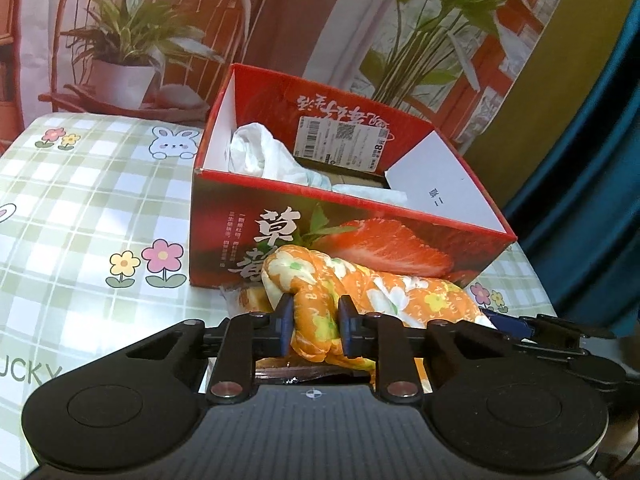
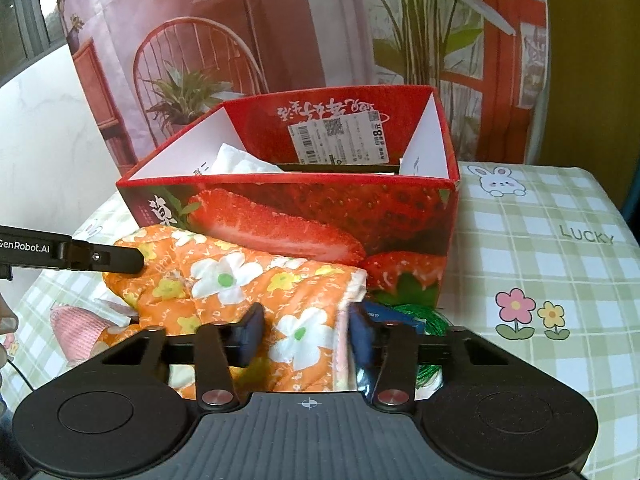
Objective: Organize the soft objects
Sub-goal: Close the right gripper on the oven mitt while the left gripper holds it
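Left wrist view, tabletop (image 1: 80,208): checked cloth at frame left stays free for sorting.
Left gripper (image 1: 314,326): you pinch a bunched fold of the orange floral cloth (image 1: 360,292) at lower centre, likely to lift it.
Strawberry box (image 1: 340,240): open at centre, white cloth (image 1: 264,152) already inside.
Right gripper (image 2: 306,330): clamped on the cloth's other end, sharing the weight.
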